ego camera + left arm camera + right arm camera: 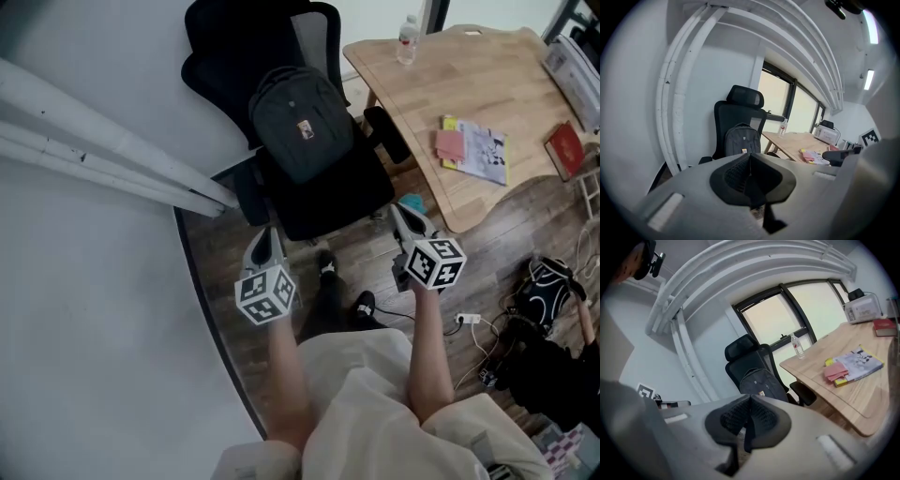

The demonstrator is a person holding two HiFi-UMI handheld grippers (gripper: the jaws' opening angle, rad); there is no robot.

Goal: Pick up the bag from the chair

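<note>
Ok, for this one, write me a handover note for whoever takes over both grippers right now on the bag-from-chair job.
Left gripper: shut, empty, short of the chair.
Right gripper: shut, empty, also short of the chair.
Dark grey backpack: upright on the seat of the black office chair, leaning on its backrest, beside the wooden table.
Done: nothing yet; backpack untouched.
Left: open a gripper, reach in, probably grip the backpack near its top, lift it clear.
</note>
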